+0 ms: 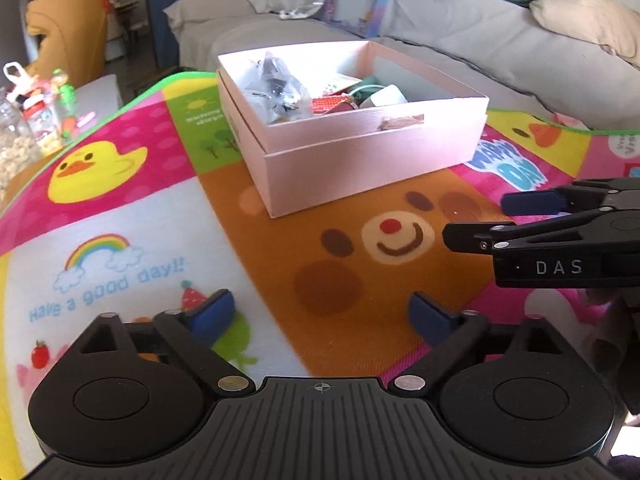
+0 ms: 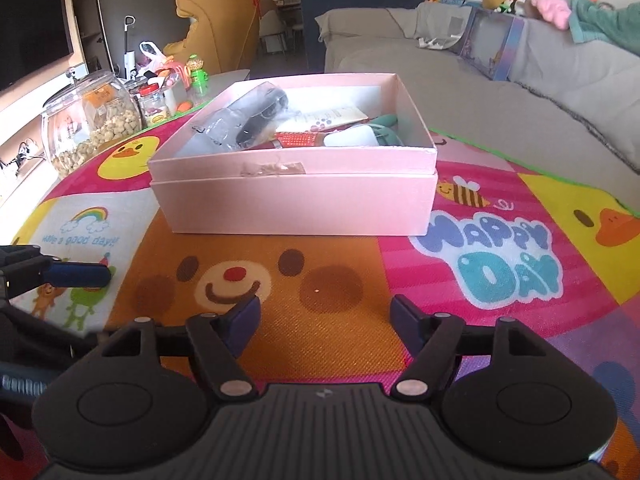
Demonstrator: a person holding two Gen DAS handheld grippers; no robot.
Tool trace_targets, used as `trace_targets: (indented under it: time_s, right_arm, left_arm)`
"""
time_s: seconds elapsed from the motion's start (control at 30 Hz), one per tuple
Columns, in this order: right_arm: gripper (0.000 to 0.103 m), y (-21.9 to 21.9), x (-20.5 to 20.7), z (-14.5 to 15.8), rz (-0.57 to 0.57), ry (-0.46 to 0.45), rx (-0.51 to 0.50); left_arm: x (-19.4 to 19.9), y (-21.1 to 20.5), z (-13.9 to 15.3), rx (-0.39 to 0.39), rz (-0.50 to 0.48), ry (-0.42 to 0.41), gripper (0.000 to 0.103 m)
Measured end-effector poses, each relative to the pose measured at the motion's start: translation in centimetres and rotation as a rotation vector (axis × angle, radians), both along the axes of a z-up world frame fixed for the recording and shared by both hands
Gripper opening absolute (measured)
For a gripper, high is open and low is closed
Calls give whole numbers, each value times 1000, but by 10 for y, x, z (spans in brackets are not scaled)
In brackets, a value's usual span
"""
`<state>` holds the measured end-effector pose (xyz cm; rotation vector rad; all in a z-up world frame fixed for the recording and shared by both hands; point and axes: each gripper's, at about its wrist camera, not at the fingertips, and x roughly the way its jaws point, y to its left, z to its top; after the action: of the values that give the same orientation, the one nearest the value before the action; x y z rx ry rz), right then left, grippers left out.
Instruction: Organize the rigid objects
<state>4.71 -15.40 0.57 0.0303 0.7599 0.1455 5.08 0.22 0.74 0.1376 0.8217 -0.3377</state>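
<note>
A pink cardboard box (image 1: 360,160) (image 2: 296,200) sits on a colourful cartoon play mat (image 1: 120,208) (image 2: 500,264). Inside it lie a clear bag with dark items (image 1: 276,84) (image 2: 248,120), a red patterned item (image 1: 330,103) (image 2: 300,139), a white block (image 1: 388,96) (image 2: 352,136) and a green object (image 2: 386,124). My left gripper (image 1: 322,314) is open and empty, low over the mat in front of the box. My right gripper (image 2: 324,320) is open and empty, also in front of the box; it shows at the right of the left wrist view (image 1: 484,220).
A grey sofa (image 1: 480,40) (image 2: 520,80) with a purple toy box (image 1: 356,4) (image 2: 492,46) stands behind the mat. Snack jars (image 2: 92,120) (image 1: 16,140) and small toys (image 2: 198,76) sit on a table to the left. A yellow chair (image 2: 220,28) stands further back.
</note>
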Motion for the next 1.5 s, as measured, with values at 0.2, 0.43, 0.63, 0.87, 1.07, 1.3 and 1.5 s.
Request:
trace_targets:
  time_s: [0.2, 0.43, 0.63, 0.87, 1.07, 1.3, 1.5]
  right_arm:
    - [78, -9, 1, -2, -79, -19, 14]
    - [84, 7, -1, -6, -73, -24, -68]
    - [93, 10, 0, -8, -105, -18, -62]
    - [98, 13, -5, -15, -122, -61, -64]
    - [100, 12, -7, -16, -119, -71, -57]
    - [103, 14, -4, -17, -118, -64, -60]
    - [103, 14, -3, -17, -123, -65, -61]
  left_arm:
    - [-1, 9, -3, -21, 137, -59, 98]
    - [-2, 11, -8, -16, 236, -124, 98]
    - [-7, 13, -8, -14, 272, -138, 98]
    - [-6, 15, -9, -9, 301, -140, 99]
    - [-7, 17, -9, -6, 322, -143, 99]
    - [-7, 19, -10, -9, 322, -144, 99]
    - [-7, 20, -10, -7, 326, -145, 99]
